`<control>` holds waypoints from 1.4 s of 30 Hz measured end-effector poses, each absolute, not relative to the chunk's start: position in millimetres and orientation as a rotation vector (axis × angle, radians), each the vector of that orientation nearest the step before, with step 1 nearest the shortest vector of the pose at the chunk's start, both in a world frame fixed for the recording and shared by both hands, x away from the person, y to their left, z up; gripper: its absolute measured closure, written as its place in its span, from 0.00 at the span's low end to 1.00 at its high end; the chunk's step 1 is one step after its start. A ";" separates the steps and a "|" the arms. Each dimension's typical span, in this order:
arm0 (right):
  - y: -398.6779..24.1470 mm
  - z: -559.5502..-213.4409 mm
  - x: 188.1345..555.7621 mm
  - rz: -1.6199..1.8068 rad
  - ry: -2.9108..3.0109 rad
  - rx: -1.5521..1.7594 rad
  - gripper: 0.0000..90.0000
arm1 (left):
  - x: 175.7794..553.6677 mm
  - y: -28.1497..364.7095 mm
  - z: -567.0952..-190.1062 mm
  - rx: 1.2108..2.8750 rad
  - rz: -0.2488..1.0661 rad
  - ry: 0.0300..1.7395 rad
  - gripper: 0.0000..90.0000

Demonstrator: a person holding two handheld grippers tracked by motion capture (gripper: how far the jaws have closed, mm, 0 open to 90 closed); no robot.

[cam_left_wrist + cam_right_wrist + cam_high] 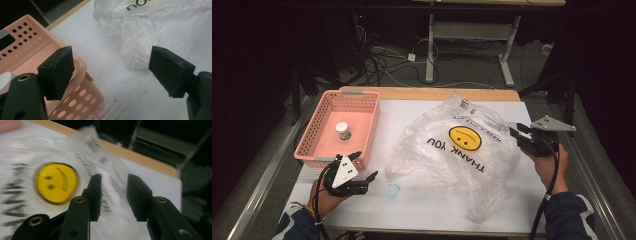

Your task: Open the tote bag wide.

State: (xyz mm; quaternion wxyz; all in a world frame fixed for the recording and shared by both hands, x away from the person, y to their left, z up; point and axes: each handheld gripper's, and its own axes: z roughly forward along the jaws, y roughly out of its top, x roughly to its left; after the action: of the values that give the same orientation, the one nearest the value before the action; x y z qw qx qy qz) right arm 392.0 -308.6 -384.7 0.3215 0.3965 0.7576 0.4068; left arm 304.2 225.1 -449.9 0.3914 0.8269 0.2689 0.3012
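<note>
Lying crumpled across the middle of the desk (pixel 422 210), the clear plastic bag (pixel 452 160) is the thing nearest both hands. Its long axis runs diagonally in the high view, from the far corner by the printed label down toward the near right, where it tapers to a bunched tip close to the desk's near edge. The print (a yellow smiley face (pixel 464 138) above the words THANK YOU) reads upside down from the person's side, so the top of the lettering points toward the person.

The right hand-held gripper (pixel 519 134) sits at the bag's right edge, pointing left toward the smiley; whether it touches the film cannot be told. In the right gripper view its jaws stand partly apart with nothing pinched between them, the bag (pixel 75 155) spread out blurred beyond them and the smiley face (pixel 57 182) off to the left of the jaws.

The left hand-held gripper (pixel 362 169) is near the left end of the bag, just beside the near right corner of the pink basket (pixel 319 131), which holds a small white-capped jar (pixel 343 131). Its jaws are wide apart and empty; in the left gripper view the basket's corner (pixel 82 72) lies under the left jaw and a fold of the bag (pixel 140 37) lies ahead between the jaws, well clear of both
</note>
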 end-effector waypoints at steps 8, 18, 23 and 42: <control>-224.1 -379.4 369.9 1.113 2.297 0.646 0.68 | 303.2 224.2 -451.0 2.108 0.758 0.678 0.22; -144.0 -447.7 376.1 0.837 2.760 0.376 0.58 | 303.3 224.0 -452.1 2.109 0.753 0.683 0.22; -140.5 -462.1 381.0 0.784 2.793 0.432 0.65 | 302.7 225.1 -451.2 2.109 0.756 0.678 0.22; -161.9 -423.9 379.9 0.983 2.487 0.593 1.00 | 302.0 233.3 -435.8 2.036 0.793 0.686 0.22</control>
State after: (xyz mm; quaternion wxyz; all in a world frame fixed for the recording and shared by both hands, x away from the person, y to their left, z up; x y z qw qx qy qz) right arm 379.9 -161.9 -423.9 0.1997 0.2121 0.8896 0.3517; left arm 302.0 233.3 -435.8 0.4130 0.8096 0.2728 0.3155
